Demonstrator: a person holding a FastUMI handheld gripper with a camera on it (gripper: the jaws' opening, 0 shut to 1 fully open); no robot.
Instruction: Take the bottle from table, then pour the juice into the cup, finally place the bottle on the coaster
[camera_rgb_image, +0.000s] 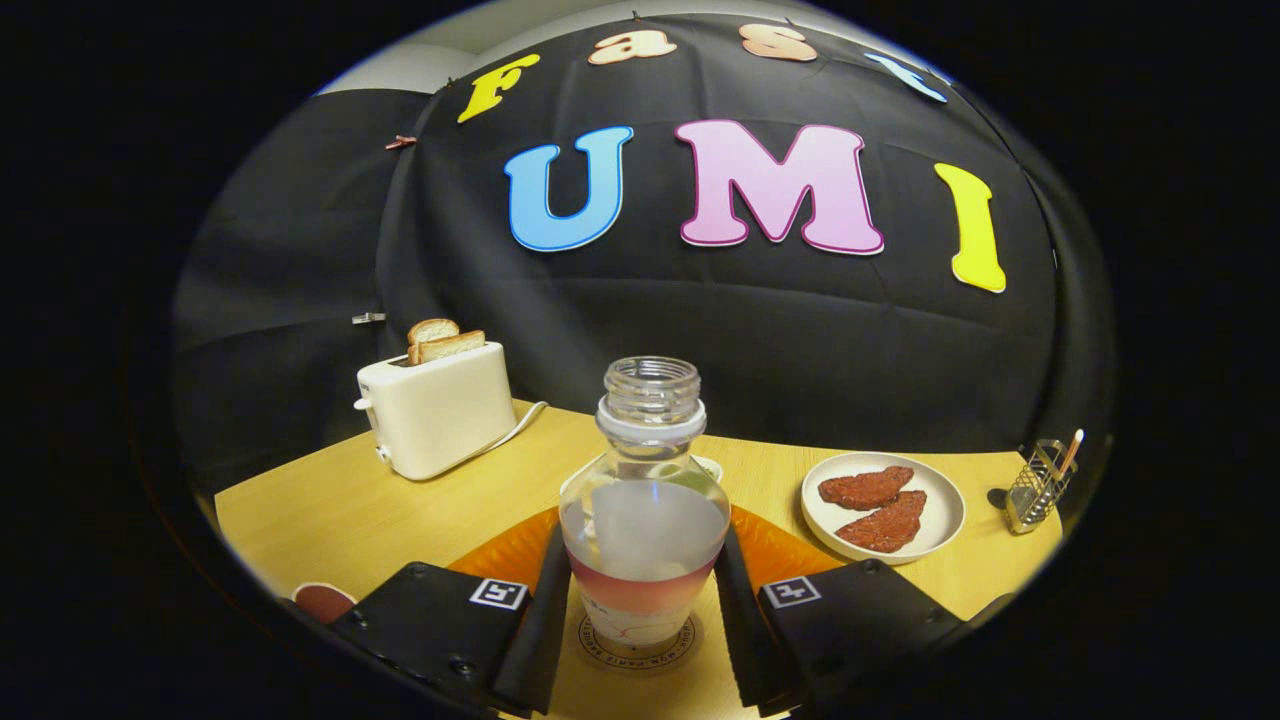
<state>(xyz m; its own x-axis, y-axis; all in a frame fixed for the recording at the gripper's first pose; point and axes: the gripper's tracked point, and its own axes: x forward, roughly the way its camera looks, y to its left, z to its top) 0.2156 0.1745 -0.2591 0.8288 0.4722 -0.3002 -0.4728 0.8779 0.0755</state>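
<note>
The bottle (645, 520) stands upright between the fingers of the gripper (640, 590), which press on its two sides. Beneath it lies the round coaster (640, 648), so this looks like the last step: setting the bottle down. Next the fingers would need to open and draw back without tipping it. The bottle is clear, uncapped, with pinkish juice low inside. The cup (708, 466) sits just beyond it.

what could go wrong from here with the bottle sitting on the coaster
1. The bottle has no cap, so any tilt could spill the liquid inside.
2. The gripper fingers flank it closely; opening unevenly might drag or tip it off the coaster.
3. A white rim, perhaps the cup, sits just behind; a forward nudge could knock it.
</note>
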